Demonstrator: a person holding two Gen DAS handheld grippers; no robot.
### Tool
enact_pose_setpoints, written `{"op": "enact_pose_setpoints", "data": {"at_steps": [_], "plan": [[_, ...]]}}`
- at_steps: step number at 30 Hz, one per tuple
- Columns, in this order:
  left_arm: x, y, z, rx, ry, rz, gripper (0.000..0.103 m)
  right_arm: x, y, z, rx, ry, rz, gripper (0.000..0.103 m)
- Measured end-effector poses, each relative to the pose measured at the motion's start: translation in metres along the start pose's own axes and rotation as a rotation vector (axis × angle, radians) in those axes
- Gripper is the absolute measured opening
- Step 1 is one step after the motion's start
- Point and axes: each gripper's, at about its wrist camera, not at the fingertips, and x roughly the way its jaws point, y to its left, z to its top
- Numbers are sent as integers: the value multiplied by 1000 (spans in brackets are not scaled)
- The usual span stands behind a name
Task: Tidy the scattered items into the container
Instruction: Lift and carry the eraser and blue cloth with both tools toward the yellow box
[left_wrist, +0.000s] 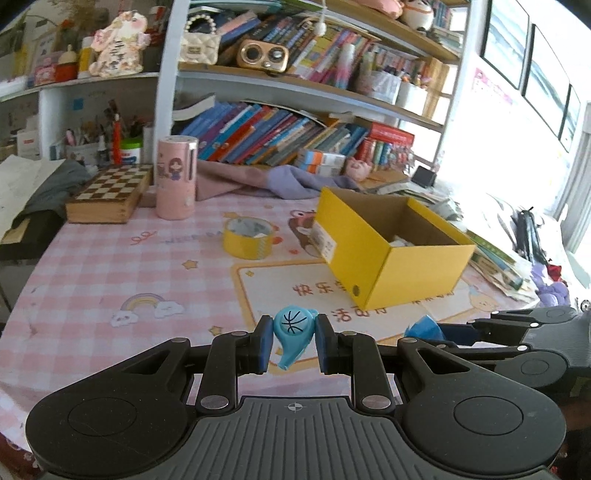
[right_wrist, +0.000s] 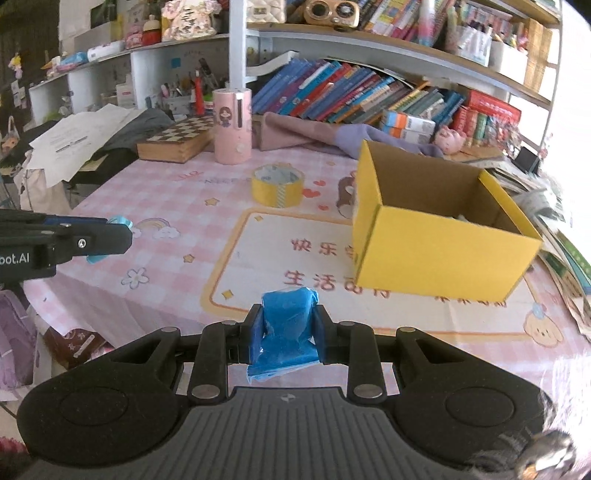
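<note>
- One left gripper (left_wrist: 294, 339) was seen closed down on one light-blue teardrop-shaped plastic whistle with a basketball drawing (left_wrist: 293, 334), pinched between its two blue-padded fingers (left_wrist: 264, 343), above the near part of the table.
- One right gripper (right_wrist: 286, 332) was seen clamped on one crumpled blue plastic bag bundle (right_wrist: 286, 332), squeezed between both fingers, loose edge hanging below.
- One open yellow cardboard box (right_wrist: 439, 254) was noted on the pink checked tablecloth (left_wrist: 92, 273), ahead and to the right of both grippers; something white was partly seen inside, not identifiable.
- One roll of yellow tape (left_wrist: 248, 237) was noted lying flat on the cloth, left of the box, apart from it.
- One pink cylindrical container with a cartoon girl (left_wrist: 176, 177) was seen upright behind the tape, just beside one wooden chessboard box (left_wrist: 110, 195).
- One purple cloth (left_wrist: 295, 181) was seen bunched behind the box.
- Two bookshelf levels full of books (left_wrist: 280, 133) were counted at the back.
</note>
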Motion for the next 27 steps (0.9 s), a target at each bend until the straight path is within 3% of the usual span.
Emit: {"op": "enact_pose_setpoints", "data": {"at_steps": [14, 27], "plan": [[30, -48, 1, 96, 60, -157, 23, -26, -47, -31, 139, 31, -138, 26], [52, -80, 6, 165, 87, -233, 23, -33, -80, -42, 217, 39, -208, 26]]}}
